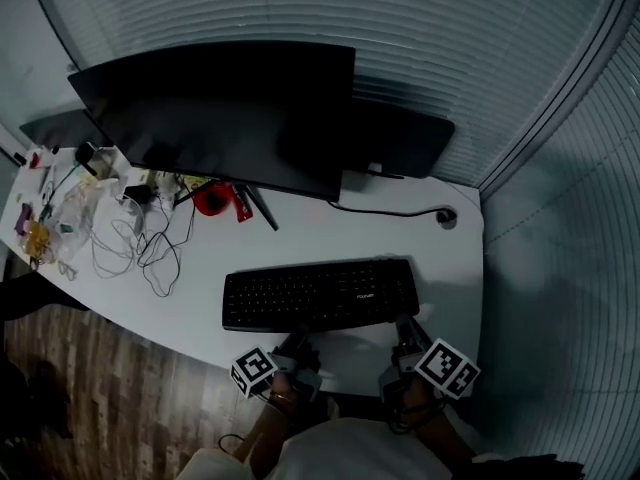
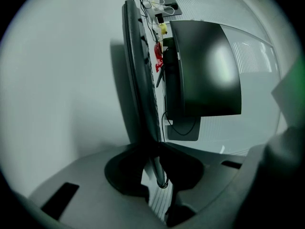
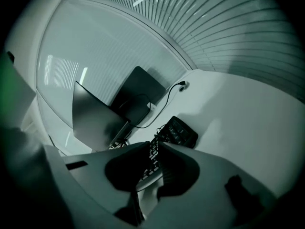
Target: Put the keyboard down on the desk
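keyboard [image 1: 320, 294] on desk [image 1: 400, 230] front edge | monitor [image 1: 220, 118] behind | cables [image 1: 150, 250] left

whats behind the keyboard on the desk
Behind the keyboard: bare white desk, then a big dark monitor, a red thing at its foot and a black cable. The monitor covers the desk farther back.

the worktop [image 1: 300, 240] lies bare in a band between the keyboard [image 1: 320, 294] and the monitors [image 1: 230, 118], with room to pass along it. the monitors wall off the back, and a stand leg [image 1: 262, 208] and a red thing [image 1: 212, 198] reach forward from under them. to the left, a tangle of cables [image 1: 140, 243] and small clutter [image 1: 60, 213] fill that end, with bare worktop between them and the keyboard. right of the keyboard only a narrow strip runs to the edge. behind it a cable [image 1: 390, 211] leads to a hole [image 1: 446, 217].
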